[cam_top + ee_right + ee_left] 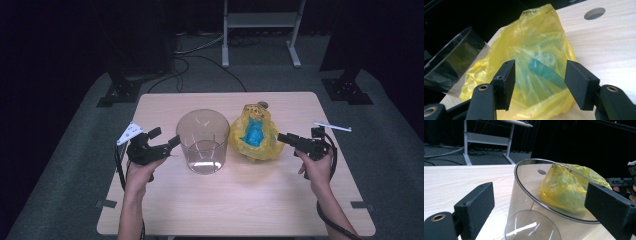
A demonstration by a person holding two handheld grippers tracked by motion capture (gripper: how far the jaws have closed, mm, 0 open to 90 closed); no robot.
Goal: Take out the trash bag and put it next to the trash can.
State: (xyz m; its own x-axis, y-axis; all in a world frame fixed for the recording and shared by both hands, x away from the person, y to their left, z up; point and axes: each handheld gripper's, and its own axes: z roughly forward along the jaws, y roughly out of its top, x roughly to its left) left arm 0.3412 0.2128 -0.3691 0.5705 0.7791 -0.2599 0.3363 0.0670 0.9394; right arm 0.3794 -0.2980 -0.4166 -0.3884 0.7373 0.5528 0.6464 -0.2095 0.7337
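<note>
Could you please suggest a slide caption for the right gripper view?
Open right gripper facing a crumpled yellow plastic bag with blue contents on the pale wooden table, beside a clear plastic cylindrical container.

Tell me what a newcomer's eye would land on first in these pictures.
The crumpled yellow plastic bag with something blue inside it stands out most, lying right of centre on the pale wooden table. Just left of it stands a clear, round plastic container, upright and open-topped. The left claw stands open close to the container's left side, while the right claw stands open, pointing at the bag.
</note>
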